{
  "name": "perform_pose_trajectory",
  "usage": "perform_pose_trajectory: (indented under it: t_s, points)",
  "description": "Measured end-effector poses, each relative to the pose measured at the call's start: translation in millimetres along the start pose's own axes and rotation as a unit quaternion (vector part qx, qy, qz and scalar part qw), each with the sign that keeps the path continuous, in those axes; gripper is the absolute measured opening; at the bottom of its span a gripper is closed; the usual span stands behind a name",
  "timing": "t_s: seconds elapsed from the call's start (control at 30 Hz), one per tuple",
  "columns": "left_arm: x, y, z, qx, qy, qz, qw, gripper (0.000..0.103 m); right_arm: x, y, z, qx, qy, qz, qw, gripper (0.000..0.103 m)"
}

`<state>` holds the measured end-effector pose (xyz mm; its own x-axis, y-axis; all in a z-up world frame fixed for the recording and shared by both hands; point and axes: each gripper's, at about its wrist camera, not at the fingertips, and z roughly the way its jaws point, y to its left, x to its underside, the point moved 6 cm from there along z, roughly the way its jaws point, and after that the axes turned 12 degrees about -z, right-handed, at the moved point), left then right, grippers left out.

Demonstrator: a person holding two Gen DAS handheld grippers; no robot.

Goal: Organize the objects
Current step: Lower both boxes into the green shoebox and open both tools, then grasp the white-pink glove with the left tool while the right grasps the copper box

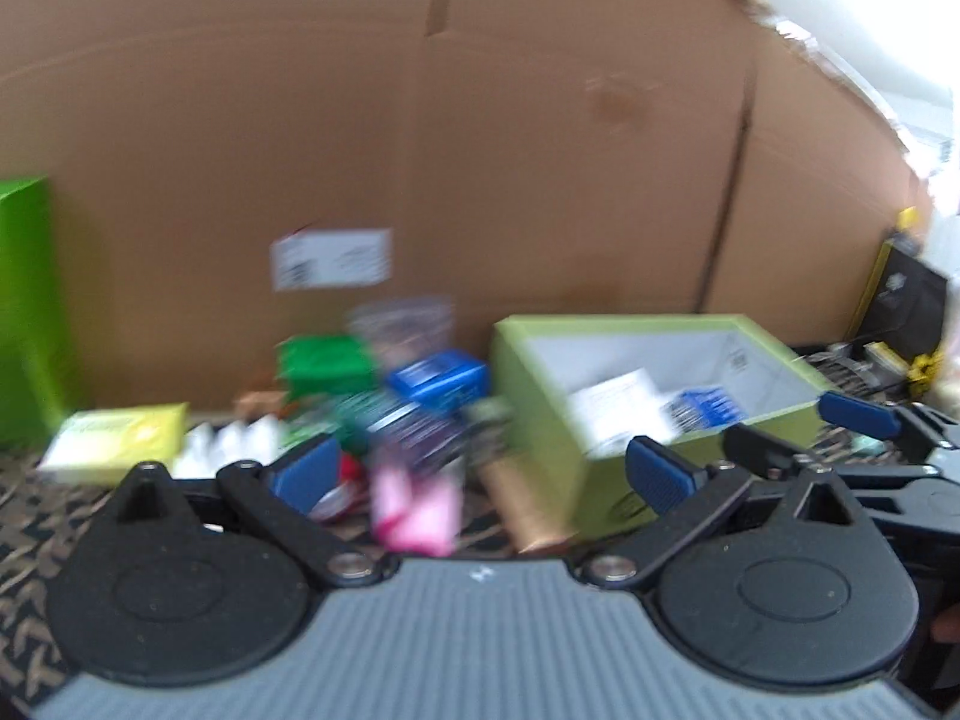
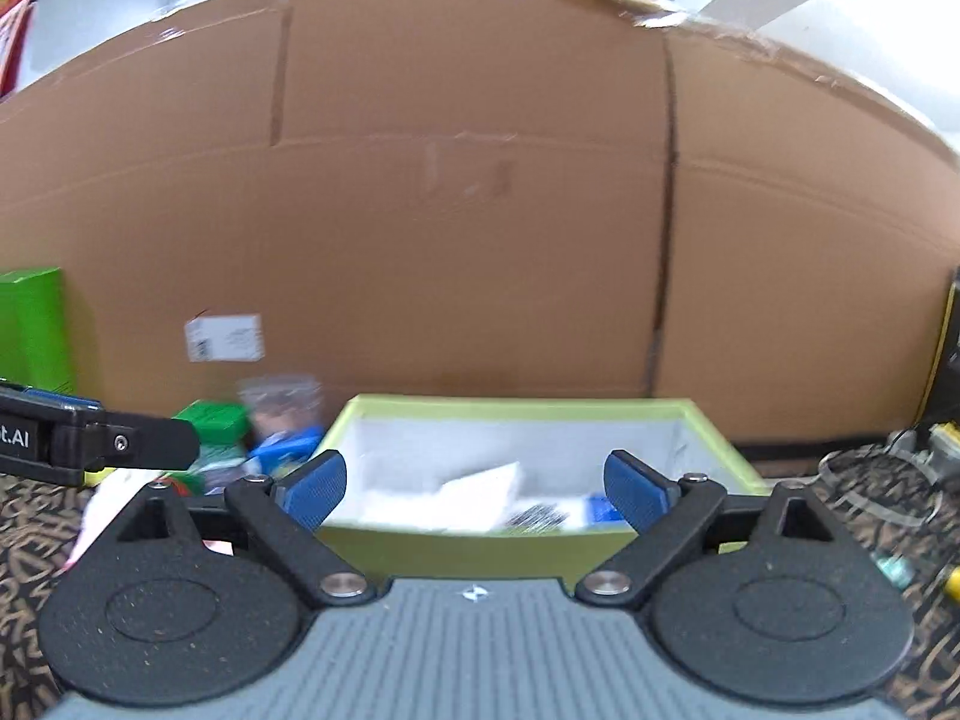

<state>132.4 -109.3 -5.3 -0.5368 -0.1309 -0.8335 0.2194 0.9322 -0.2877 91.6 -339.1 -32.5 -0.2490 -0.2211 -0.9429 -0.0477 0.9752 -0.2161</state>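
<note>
A light green open box (image 1: 540, 420) with a white inside stands on the patterned surface and holds a white packet and a blue item. It also shows in the right wrist view (image 2: 714, 438). A blurred pile of small objects lies left of it: a green box (image 1: 324, 363), a blue box (image 1: 438, 381), a pink item (image 1: 414, 510). My left gripper (image 1: 480, 471) is open and empty, just short of the pile. My right gripper (image 2: 474, 483) is open and empty in front of the light green box. The right gripper's fingertips (image 1: 852, 414) show at the right edge of the left wrist view.
A large cardboard sheet (image 2: 480, 210) forms a wall behind everything. A tall bright green box (image 1: 24, 300) stands at far left, with a pale yellow packet (image 1: 120, 438) near it. Black and yellow items (image 1: 900, 300) and clear plastic rings (image 2: 876, 486) lie at right.
</note>
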Motion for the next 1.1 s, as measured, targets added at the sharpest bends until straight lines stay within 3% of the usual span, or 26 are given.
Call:
perform_pose_trajectory:
  t_s: [0.33, 0.57, 0.67, 0.8, 0.83, 0.87, 0.9, 1.03, 1.1]
  points:
    - [38.6, 101.4, 1.4, -0.084, 0.057, -0.105, 0.9893, 0.103, 44.1, 88.3, 19.1, -0.106, 0.076, 0.013, 0.991, 0.096]
    - [39.9, 129.9, 17.2, -0.114, 0.066, -0.13, 0.9827, 0.103, 50.7, 122.7, 48.2, -0.108, 0.125, 0.006, 0.986, 0.093]
    - [36.3, 133.1, 24.5, -0.113, 0.069, -0.136, 0.9818, 0.103, 48.0, 127.4, 62.0, -0.088, 0.139, 0.002, 0.986, 0.086]
    - [30.2, 130.4, 36.3, -0.109, 0.072, -0.13, 0.983, 0.103, 49.9, 129.2, 78.2, -0.065, 0.164, 0.01, 0.984, 0.068]
    - [29.5, 129.7, 40.3, -0.11, 0.074, -0.128, 0.9828, 0.103, 50.9, 128.9, 80.9, -0.061, 0.169, 0.013, 0.984, 0.059]
    - [29.0, 129.2, 44.4, -0.112, 0.077, -0.127, 0.9826, 0.103, 51.8, 128.0, 82.5, -0.058, 0.171, 0.016, 0.983, 0.04]
    - [28.3, 128.9, 48.4, -0.113, 0.079, -0.127, 0.9823, 0.103, 52.1, 126.9, 82.3, -0.059, 0.17, 0.021, 0.983, 0.035]
    - [26.0, 131.4, 64.8, -0.12, 0.084, -0.129, 0.9807, 0.102, 51.5, 124.0, 72.2, -0.075, 0.167, 0.029, 0.983, 0.034]
    - [26.8, 132.2, 72.1, -0.117, 0.092, -0.125, 0.981, 0.088, 51.7, 126.1, 61.6, -0.086, 0.165, 0.021, 0.982, 0.034]
